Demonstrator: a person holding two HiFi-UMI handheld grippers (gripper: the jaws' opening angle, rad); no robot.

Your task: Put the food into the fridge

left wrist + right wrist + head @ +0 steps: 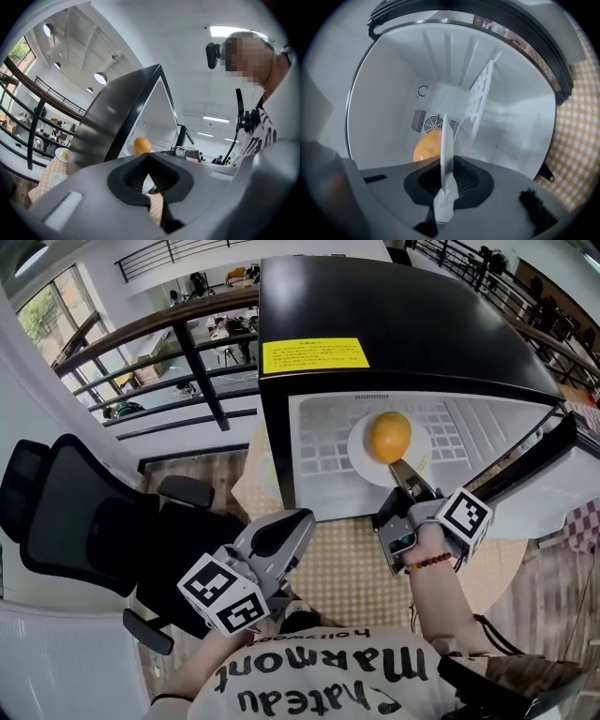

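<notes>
A black mini fridge (pixel 394 315) stands with its door (pixel 525 460) swung open to the right, showing a white inside (pixel 393 93). My right gripper (pixel 405 472) is shut on the near rim of a white plate (pixel 361 451) carrying an orange (pixel 389 436), held at the fridge's mouth. In the right gripper view the plate (pixel 445 140) is edge-on between the jaws, with the orange (pixel 427 146) behind it. My left gripper (pixel 298 521) hangs lower left, shut and holding nothing. In the left gripper view the orange (pixel 142 145) shows in front of the fridge (pixel 117 117).
The fridge stands on a table with a yellow checked cloth (pixel 347 559). A white wire shelf (pixel 480 101) stands on edge inside the fridge, right of the plate. A black office chair (pixel 66 512) is at the left. Two small plates (pixel 62 154) lie on the table.
</notes>
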